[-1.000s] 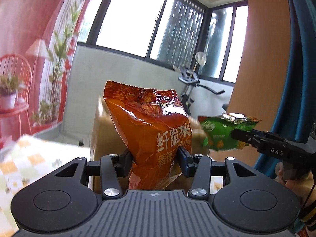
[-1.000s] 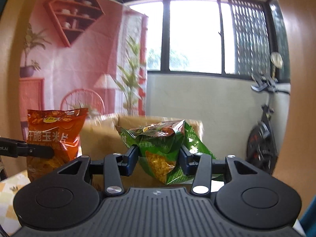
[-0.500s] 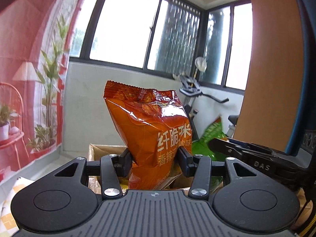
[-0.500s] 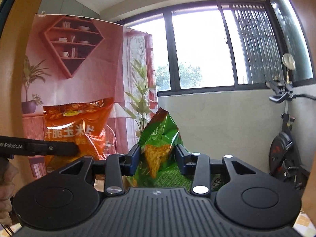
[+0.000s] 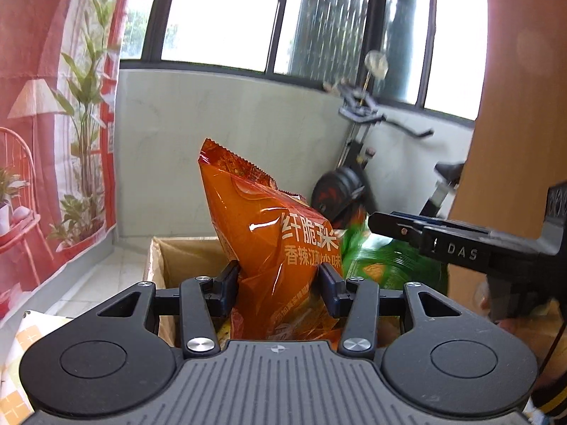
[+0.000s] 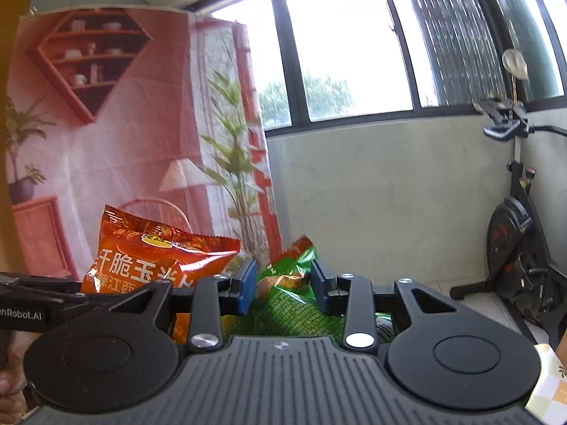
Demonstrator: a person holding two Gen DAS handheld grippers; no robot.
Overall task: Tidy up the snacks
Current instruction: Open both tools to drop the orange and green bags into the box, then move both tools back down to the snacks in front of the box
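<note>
Both bags sit over the open cardboard box (image 5: 184, 255), unreleased — the left gripper (image 5: 278, 285) clamps the orange snack bag (image 5: 269, 248), and the right gripper (image 6: 281, 285) is closing on the green snack bag (image 6: 290, 297). Dropping them in remains, I judge.

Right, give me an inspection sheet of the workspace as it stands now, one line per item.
Surface: patterned cloth at the lower left edge of the left view; most of it hidden.
Job's things: orange bag upright above the open box; green bag to its right.
Clutter: nothing seen.
Grippers: left gripper shut on the orange bag; right gripper with its jaws closing, pressed on the green bag.
Cables: a dark cord at the right edge of the left view; its ends are out of view.
Surroundings: windows, an exercise bike, a printed room backdrop.
</note>
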